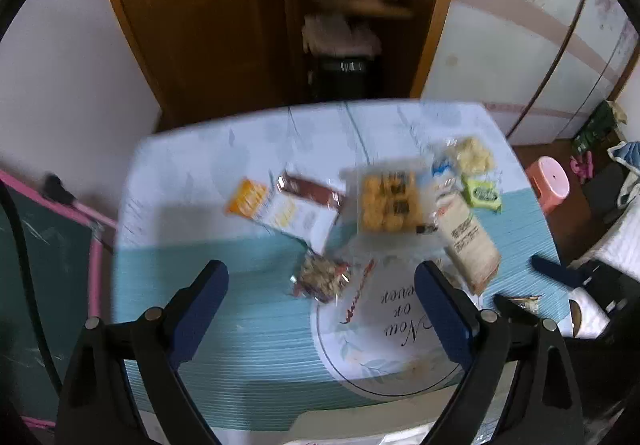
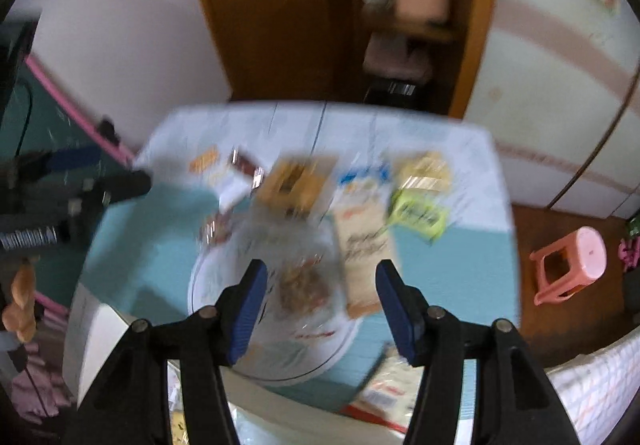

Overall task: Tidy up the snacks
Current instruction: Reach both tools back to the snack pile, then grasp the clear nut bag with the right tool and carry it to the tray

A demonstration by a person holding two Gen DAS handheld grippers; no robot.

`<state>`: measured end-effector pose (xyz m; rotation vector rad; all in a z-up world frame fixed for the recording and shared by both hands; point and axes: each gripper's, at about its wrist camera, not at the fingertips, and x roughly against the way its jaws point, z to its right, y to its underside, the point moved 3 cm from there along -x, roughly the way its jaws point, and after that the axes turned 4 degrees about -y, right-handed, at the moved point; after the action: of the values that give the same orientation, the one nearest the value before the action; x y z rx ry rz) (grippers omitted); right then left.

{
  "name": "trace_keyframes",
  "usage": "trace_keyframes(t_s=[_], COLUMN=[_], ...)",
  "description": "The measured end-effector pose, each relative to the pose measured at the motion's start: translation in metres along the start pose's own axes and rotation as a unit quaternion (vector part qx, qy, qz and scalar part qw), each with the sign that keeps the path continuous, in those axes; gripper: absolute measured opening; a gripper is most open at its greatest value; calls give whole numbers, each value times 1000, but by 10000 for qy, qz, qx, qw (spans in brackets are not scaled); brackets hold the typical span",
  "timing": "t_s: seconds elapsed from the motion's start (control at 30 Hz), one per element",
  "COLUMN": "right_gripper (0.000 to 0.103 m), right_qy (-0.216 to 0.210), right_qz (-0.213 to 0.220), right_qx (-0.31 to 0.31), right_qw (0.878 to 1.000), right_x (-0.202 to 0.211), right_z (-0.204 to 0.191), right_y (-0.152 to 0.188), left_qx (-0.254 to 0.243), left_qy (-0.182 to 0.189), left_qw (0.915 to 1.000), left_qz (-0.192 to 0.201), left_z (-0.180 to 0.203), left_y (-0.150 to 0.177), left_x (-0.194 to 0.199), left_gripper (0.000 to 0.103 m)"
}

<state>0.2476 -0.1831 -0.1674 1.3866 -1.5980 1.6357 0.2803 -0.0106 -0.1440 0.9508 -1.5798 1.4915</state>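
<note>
Both my grippers — left (image 1: 322,277), right (image 2: 322,277) — hover jaws spread above the desk's round mat (image 1: 384,341); motion blur risks mis-grabbing the nut packet (image 2: 302,285).

Glossy clear plastic snack packs (image 1: 386,201); matt paper-look pouch (image 1: 468,241) at 3 o'clock; ribbed tablecloth (image 1: 240,325); wood door (image 1: 208,17); plastic stool (image 1: 548,183).

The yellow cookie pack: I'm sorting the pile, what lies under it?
The yellow cookie pack overlaps the brown wrapper and white-blue bag. Anything directly beneath it is covered.
</note>
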Motion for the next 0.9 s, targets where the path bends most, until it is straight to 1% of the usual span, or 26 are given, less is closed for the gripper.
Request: trace_keyframes(t_s=[0.13, 0.2, 0.27, 0.3, 0.4, 0.47, 0.5, 0.6, 0.63, 0.67, 0.7, 0.77, 0.8, 0.83, 0.9], right_gripper=[57, 57, 57, 55, 54, 41, 39, 38, 38, 38, 38, 37, 37, 37, 37], right_qy=[-157, -107, -137, -166, -236, -303, -400, -478, -509, -537, -559, -577, -579, -581, -575], right_qz=[-676, -959, -1161, -1281, -1461, -1562, -1609, -1555, -1551, -1541, -1531, -1511, -1492, -1468, -1438], right_qx=[-131, -238, -334, -375, -449, -461, -503, -537, -531, -509, -498, -495, -487, -480, -486], right_qw=[9975, 9950, 9926, 9909, 9880, 9862, 9849, 9852, 9852, 9853, 9854, 9856, 9859, 9863, 9867], right_x=[-51, -72, -84, -88, -95, -99, -100, -102, -102, -102, -102, -98, -98, -97, -94], right_z=[-5, -4, -4, -4, -4, -4, -5, -6, -6, -6, -6, -4, -4, -4, -1], right_y=[11, 13, 16, 16, 17, 19, 21, 22, 22, 22, 22, 22, 22, 22, 20], left_qx=[33, 34, 2, -24, -109, -85, -66, -76, -82, -90, -104, -122, -137, -115, -27], left_qy=[0, 62, 119, 122, 145, 162, 160, 129, 135, 157, 141, 7, -7, 19, 72], left_qw=[9991, 9980, 9966, 9959, 9940, 9930, 9925, 9912, 9908, 9901, 9899, 9904, 9904, 9901, 9902], left_qz=[-413, -624, -814, -892, -1082, -1168, -1207, -1315, -1344, -1390, -1409, -1380, -1375, -1399, -1393], left_z=[-2, -3, -2, -1, 3, 5, 6, 10, 12, 14, 15, 13, 13, 11, 9], left_y=[9, 14, 18, 19, 22, 22, 22, 24, 24, 26, 27, 27, 28, 29, 29], left_x=[-42, -59, -74, -80, -97, -105, -110, -121, -123, -126, -129, -130, -132, -134, -134], left_gripper=[94, 94, 94, 94, 94, 94, 94, 93, 88, 78, 75, 59, 55, 46, 43])
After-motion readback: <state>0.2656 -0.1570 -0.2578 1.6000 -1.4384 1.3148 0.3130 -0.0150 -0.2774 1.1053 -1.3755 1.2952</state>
